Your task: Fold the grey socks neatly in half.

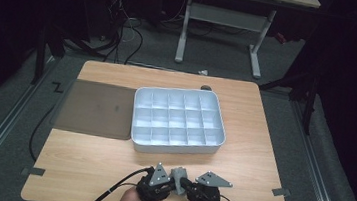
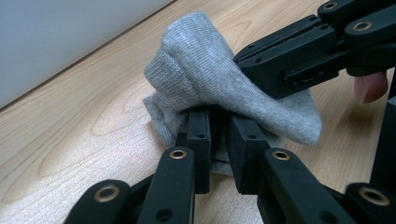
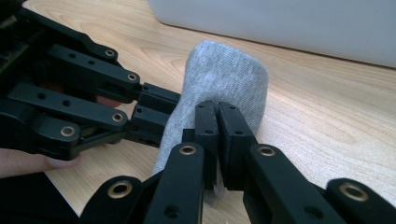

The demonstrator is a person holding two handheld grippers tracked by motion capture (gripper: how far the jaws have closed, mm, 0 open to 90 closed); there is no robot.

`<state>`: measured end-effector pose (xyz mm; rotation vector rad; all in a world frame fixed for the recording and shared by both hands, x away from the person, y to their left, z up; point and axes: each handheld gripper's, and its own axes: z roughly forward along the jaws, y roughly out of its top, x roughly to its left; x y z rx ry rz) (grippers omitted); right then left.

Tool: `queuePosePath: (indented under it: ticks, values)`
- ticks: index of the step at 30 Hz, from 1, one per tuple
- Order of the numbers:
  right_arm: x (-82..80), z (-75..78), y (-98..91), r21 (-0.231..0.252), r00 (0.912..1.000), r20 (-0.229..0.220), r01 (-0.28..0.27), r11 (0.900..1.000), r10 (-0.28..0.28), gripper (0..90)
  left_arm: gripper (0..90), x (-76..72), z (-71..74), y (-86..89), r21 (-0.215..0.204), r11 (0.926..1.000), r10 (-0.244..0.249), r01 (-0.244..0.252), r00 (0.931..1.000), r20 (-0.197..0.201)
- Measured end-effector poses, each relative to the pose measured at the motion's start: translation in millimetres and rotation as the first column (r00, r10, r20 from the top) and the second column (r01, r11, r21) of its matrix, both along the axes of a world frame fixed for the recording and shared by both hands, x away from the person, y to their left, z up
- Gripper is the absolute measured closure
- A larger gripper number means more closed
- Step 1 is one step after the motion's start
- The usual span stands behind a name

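At the near edge of a wooden table, the left gripper and right gripper both pinch one grey sock, jaws nearly closed on the fabric (held just above the wood). This looks like the folding step. Next, presumably, comes carrying it to the white compartment tray beyond.

My work surface is a light wooden table with rounded corners. On it, toward the far side, rests a white plastic tray divided into a grid of compartments. Just beside the tray, to its left, lies a flat, dark translucent lid. A small dark object sits at the far edge.
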<state>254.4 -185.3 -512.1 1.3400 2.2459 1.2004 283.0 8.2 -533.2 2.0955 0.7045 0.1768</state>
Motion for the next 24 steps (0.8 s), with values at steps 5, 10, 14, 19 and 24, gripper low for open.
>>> queuePosePath:
  ticks: [5, 10, 14, 19, 24]
  values:
    - [-0.8, -0.9, 0.3, -0.004, 1.0000, 0.008, -0.001, 1.0000, 0.001, 87.8, 79.3, 4.2, 1.1, 2.0, -0.010, 0.9999, -0.004, 0.003, 0.9991, -0.043]
    - [-0.3, -2.4, -0.5, -0.008, 1.0000, 0.008, -0.002, 1.0000, 0.002, 87.0, 77.8, 7.0, 1.0, 6.6, -0.038, 0.9993, -0.013, 0.009, 0.9964, -0.084]
    - [0.0, -4.2, -1.7, -0.003, 1.0000, 0.008, -0.004, 1.0000, 0.004, 86.9, 77.1, 9.8, 0.2, 9.1, -0.062, 0.9980, -0.019, 0.012, 0.9933, -0.114]
    - [-0.3, -4.5, -1.8, -0.010, 0.9999, 0.014, -0.006, 0.9999, 0.006, 86.4, 74.2, 14.2, -0.1, 12.8, -0.096, 0.9951, -0.039, 0.023, 0.9853, -0.166]
    - [-0.4, -5.2, -1.9, -0.025, 0.9998, 0.019, -0.005, 0.9997, 0.006, 86.0, 70.4, 13.2, 3.0, 17.8, -0.084, 0.9961, -0.043, 0.030, 0.9846, -0.169]
